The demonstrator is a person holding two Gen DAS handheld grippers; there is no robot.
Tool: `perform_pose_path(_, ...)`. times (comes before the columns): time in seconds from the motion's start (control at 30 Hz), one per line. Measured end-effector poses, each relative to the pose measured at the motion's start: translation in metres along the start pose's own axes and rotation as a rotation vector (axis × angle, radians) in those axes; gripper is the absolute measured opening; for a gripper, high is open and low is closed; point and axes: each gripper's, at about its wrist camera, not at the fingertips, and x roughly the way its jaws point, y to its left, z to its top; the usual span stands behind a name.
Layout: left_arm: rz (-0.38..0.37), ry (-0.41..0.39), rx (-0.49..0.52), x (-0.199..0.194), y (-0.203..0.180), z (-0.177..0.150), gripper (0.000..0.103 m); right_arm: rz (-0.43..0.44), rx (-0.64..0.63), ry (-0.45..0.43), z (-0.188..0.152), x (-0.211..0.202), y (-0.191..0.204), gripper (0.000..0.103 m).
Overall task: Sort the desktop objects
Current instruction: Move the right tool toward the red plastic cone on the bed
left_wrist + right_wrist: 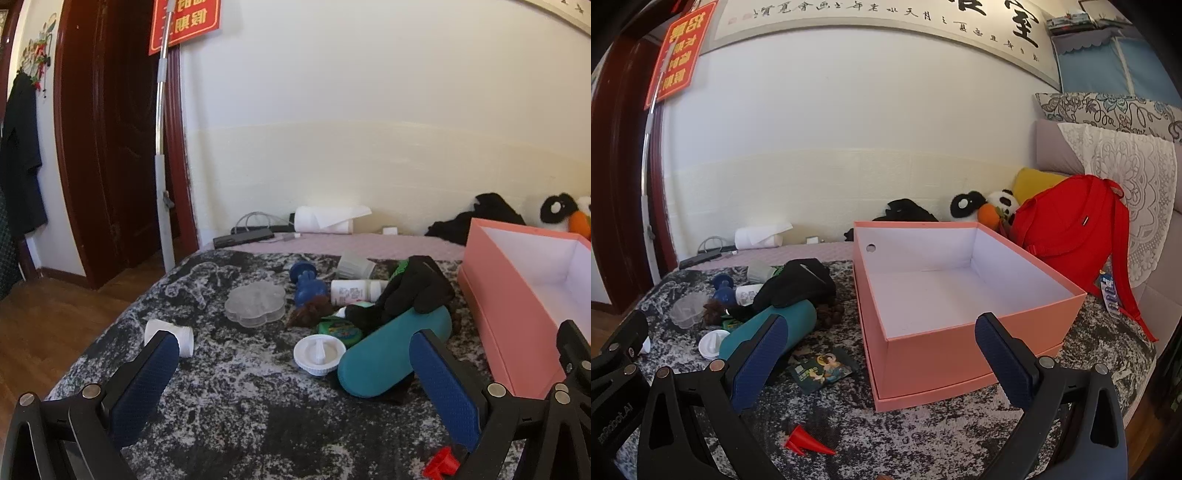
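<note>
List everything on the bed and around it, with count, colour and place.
Box: 1, pink, white inside, empty, right of the pile.
Case: 1, teal, front of pile.
Glove: 1, black, on the case.
Round lid: 1, white, left of case.
Flower-shaped container: 1, clear, pile's left.
Bottle: 1, white, lying down.
Cone: 1, red, nearest.
Backpack: 1, red, right.
Left gripper: open.
Right gripper: open.
</note>
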Motion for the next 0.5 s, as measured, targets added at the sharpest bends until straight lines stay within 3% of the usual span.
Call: perform_pose_path(0.5,-0.005,0.002,-0.018,0.002,0.014,-0.008,0.103,0.004,0.004,0.002,0.001,-0.001,0.0,0.103)
